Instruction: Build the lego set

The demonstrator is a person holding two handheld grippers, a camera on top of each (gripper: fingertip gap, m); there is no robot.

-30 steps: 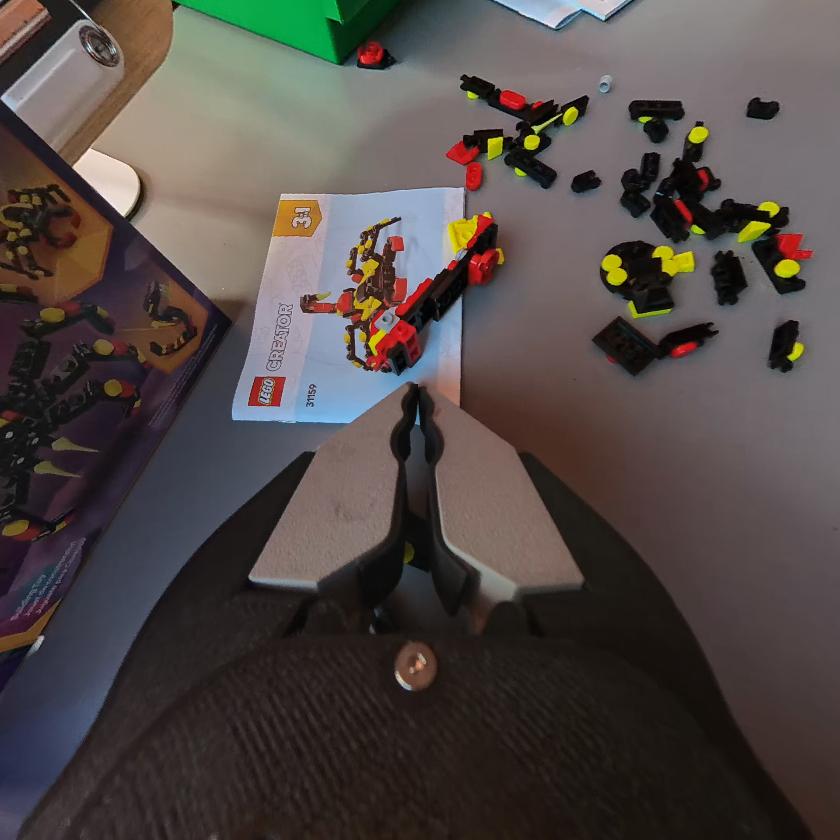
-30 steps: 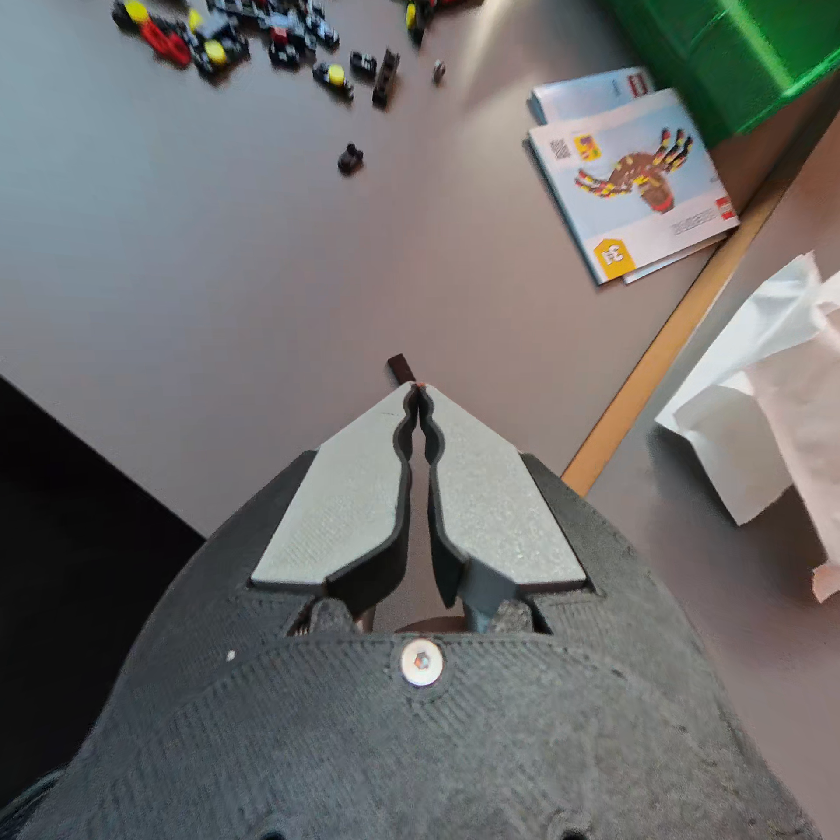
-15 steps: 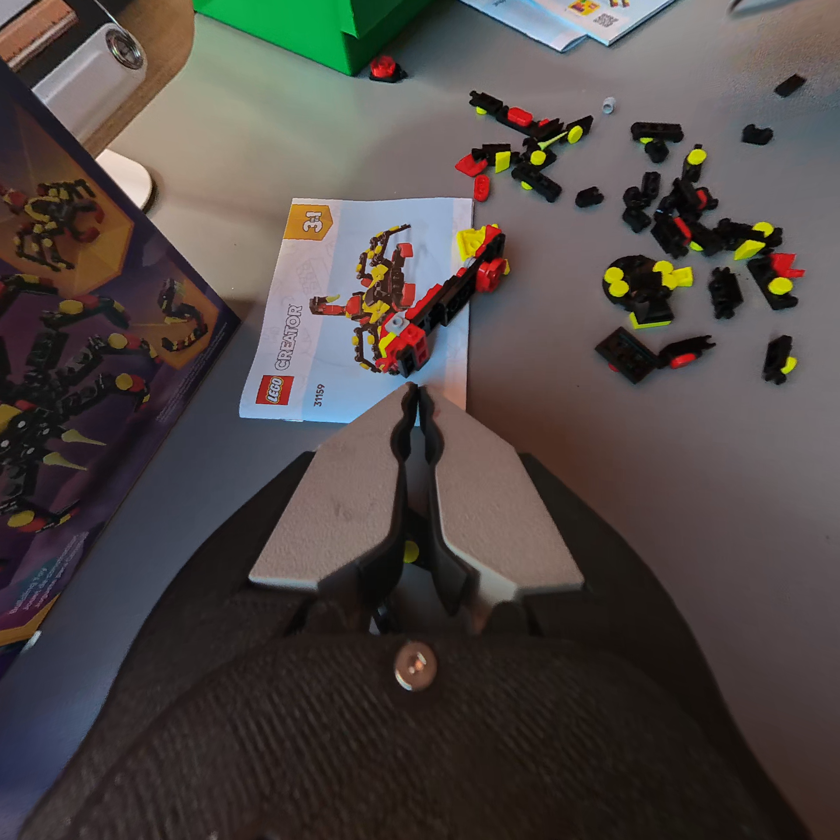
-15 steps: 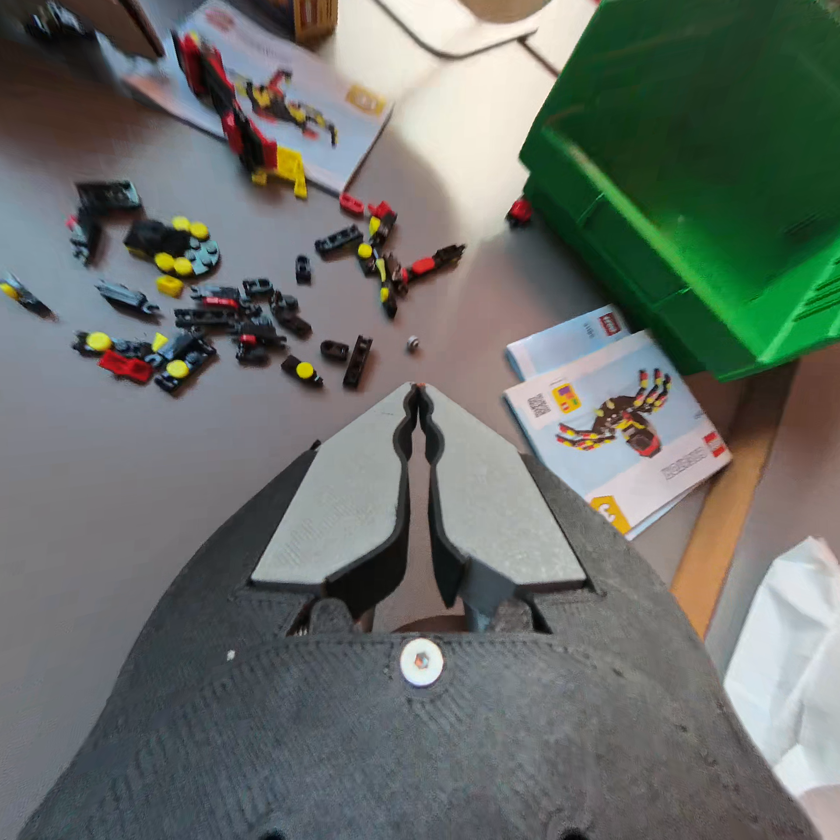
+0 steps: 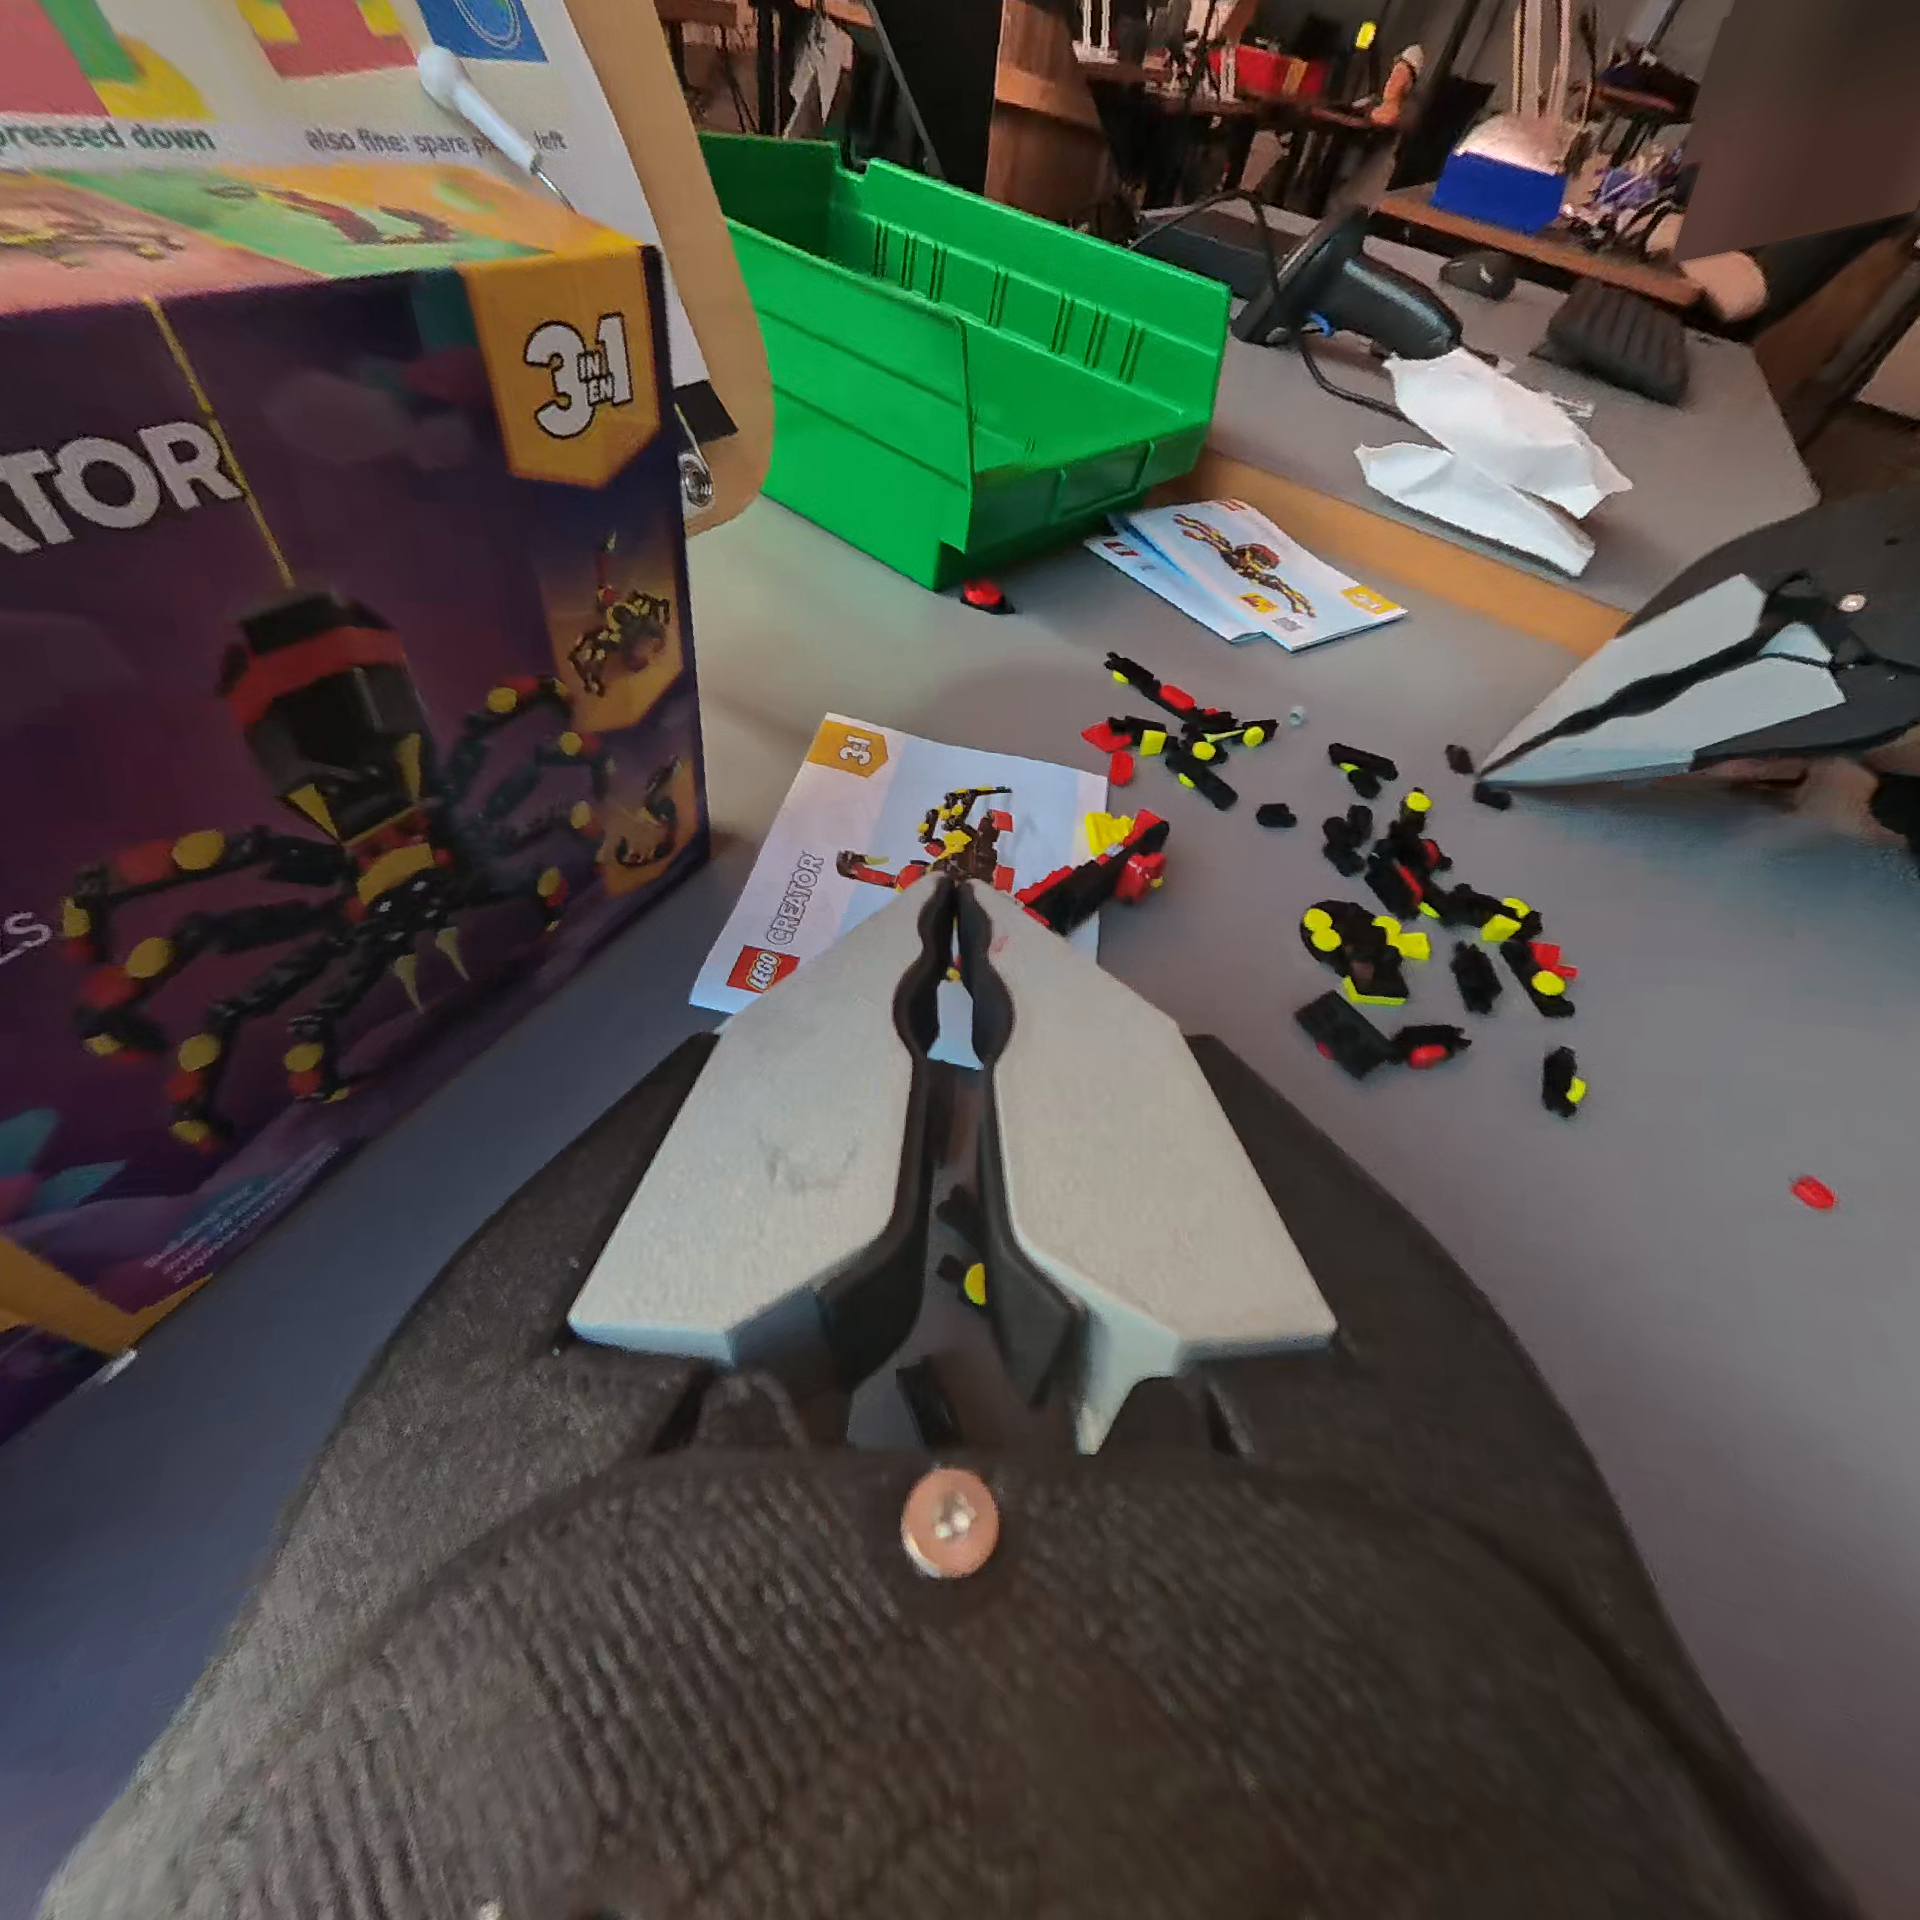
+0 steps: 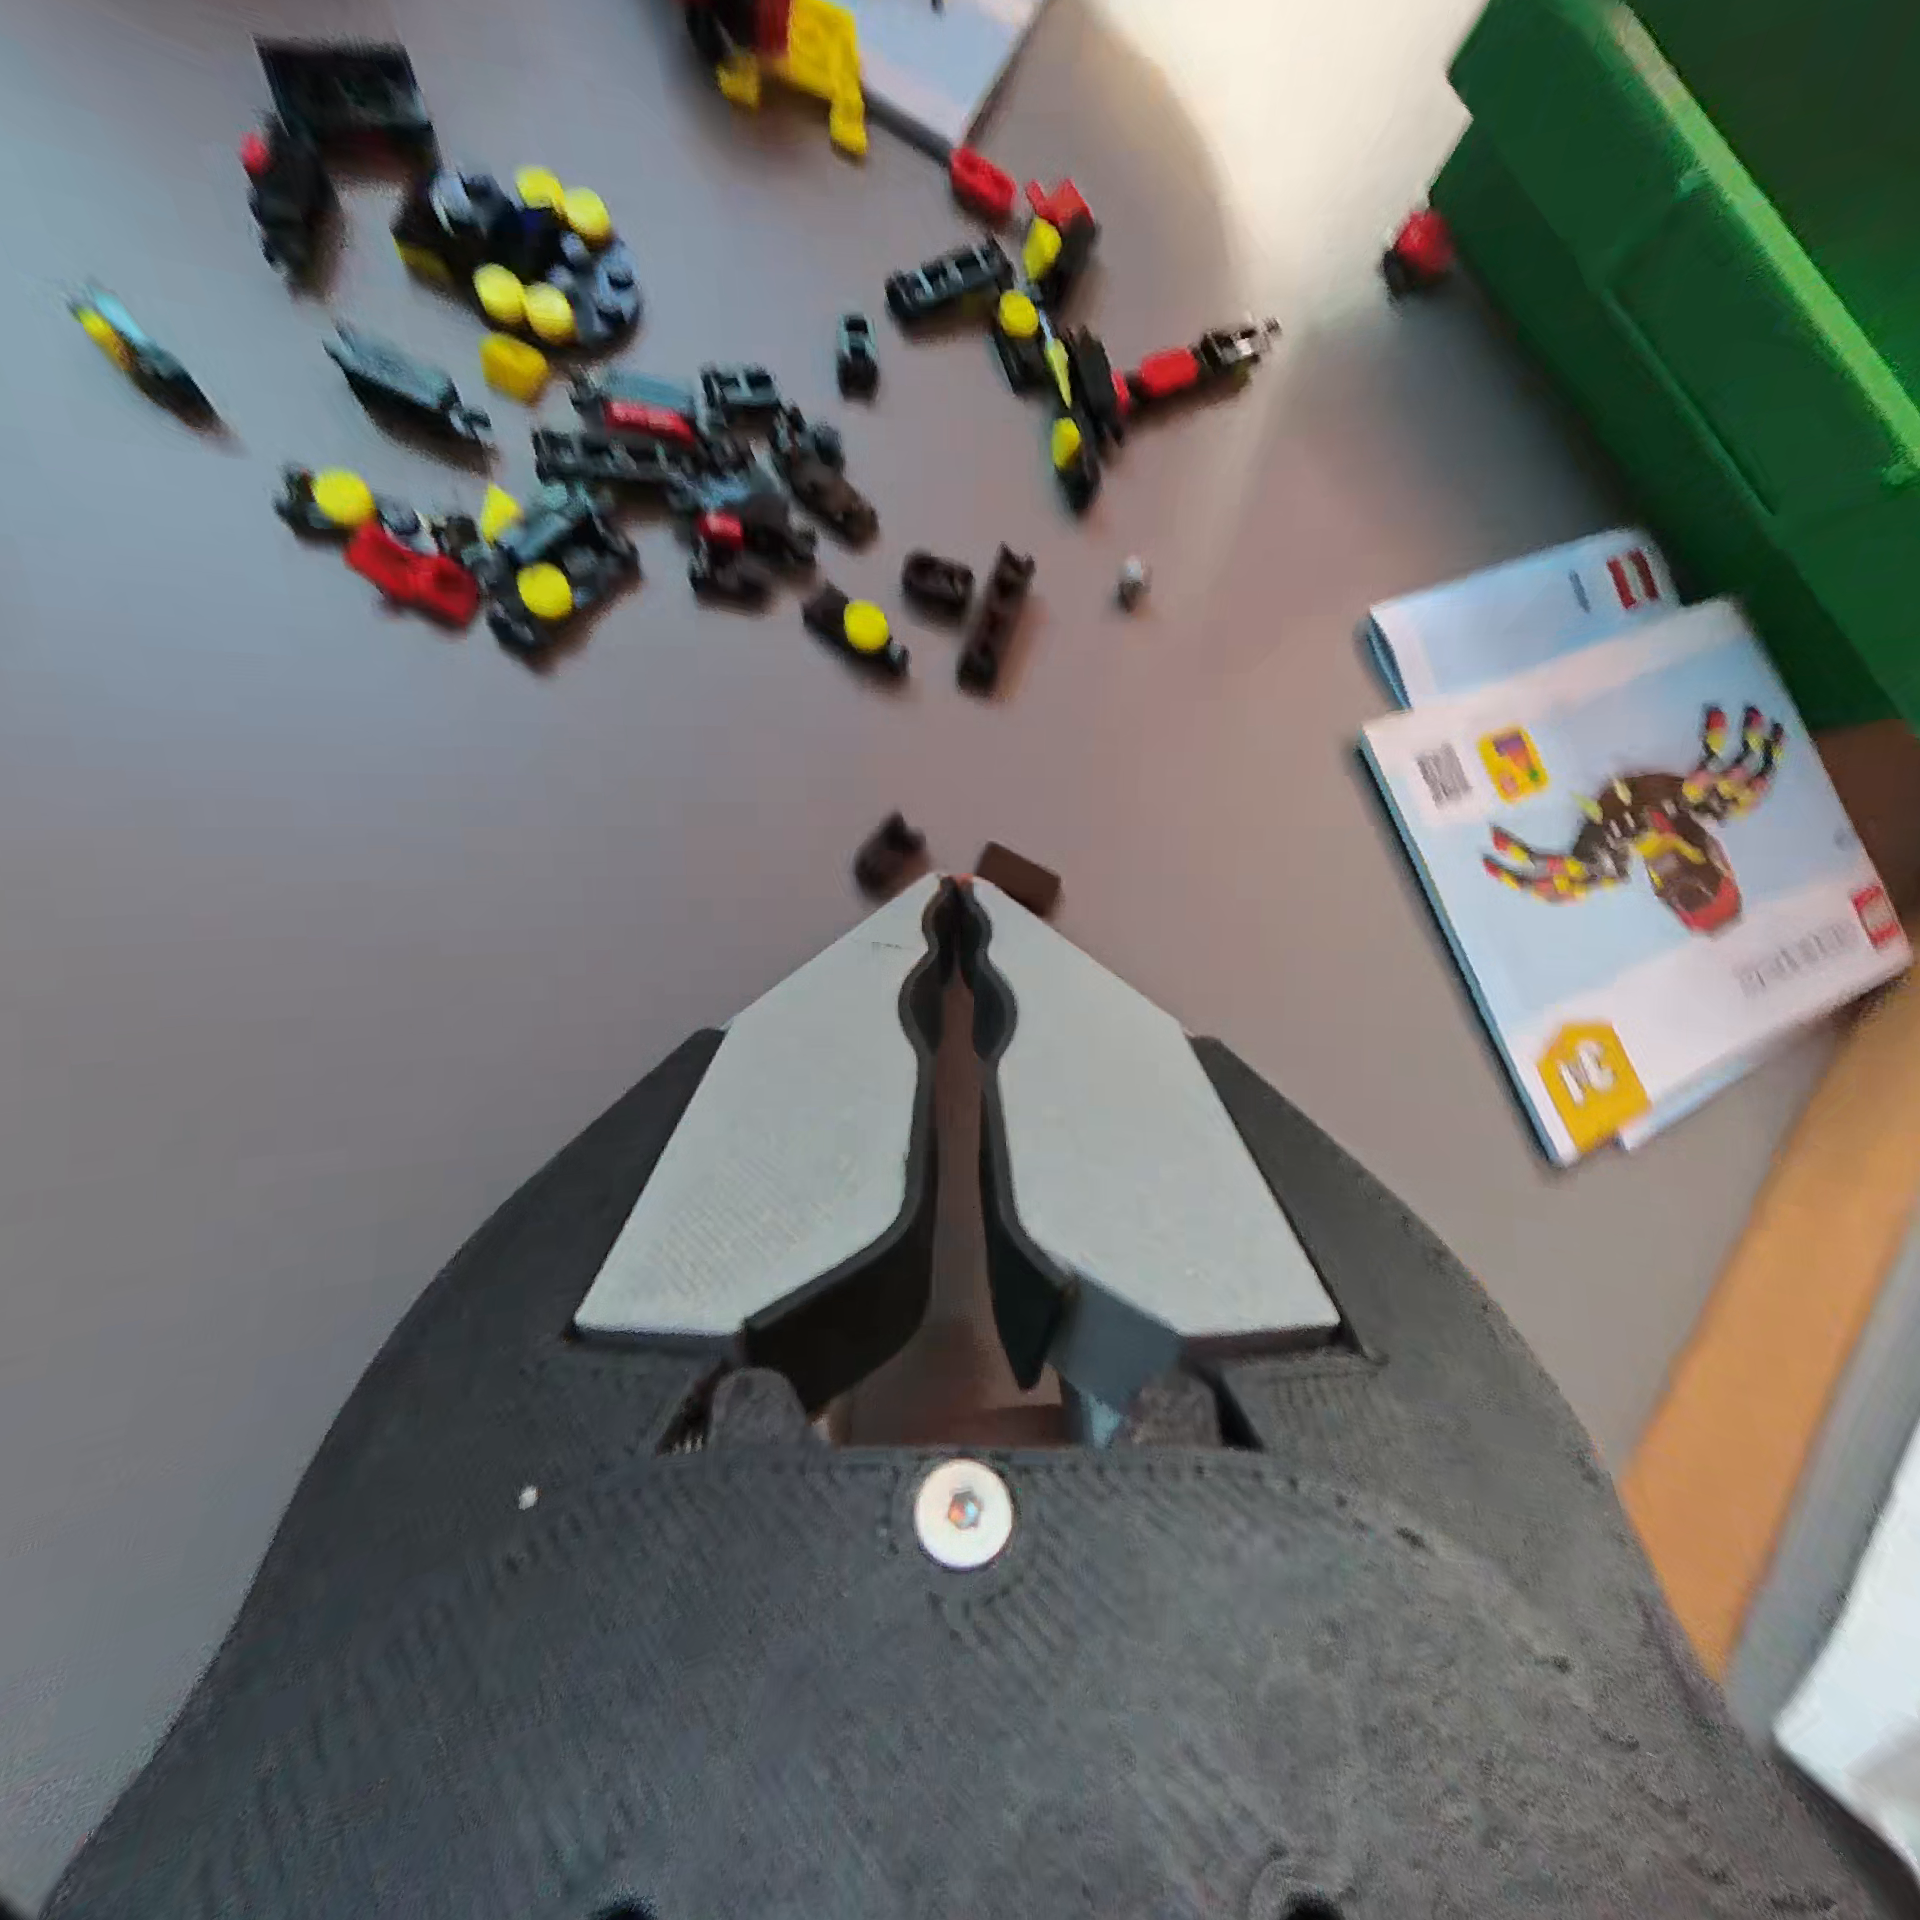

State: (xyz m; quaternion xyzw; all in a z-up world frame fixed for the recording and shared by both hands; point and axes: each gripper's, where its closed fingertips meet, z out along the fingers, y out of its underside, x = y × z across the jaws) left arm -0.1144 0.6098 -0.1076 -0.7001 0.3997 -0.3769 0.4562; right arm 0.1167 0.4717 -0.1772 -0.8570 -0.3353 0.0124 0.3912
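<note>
Left gripper (image 5: 954, 902), jaws closed and empty, hovers over the booklet (image 5: 831, 831) | right gripper (image 6: 954, 888), jaws closed on nothing, beside loose bricks (image 6: 582, 488) right of booklet

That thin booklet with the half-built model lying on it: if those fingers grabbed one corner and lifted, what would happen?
The instruction booklet looks like thin paper, so it would probably sag. The partly built model rests on its edge and would likely slide off. The model's small clipped pieces might separate.

left gripper (image 5: 954, 902) pinched closed over the booklet (image 5: 883, 831), purple box (image 5: 312, 665) at 9 o'clock, loose bricks (image 5: 1392, 883) at 2, right gripper (image 5: 1488, 771) tips closed beside them, green bin (image 5: 977, 353) at 12
</note>
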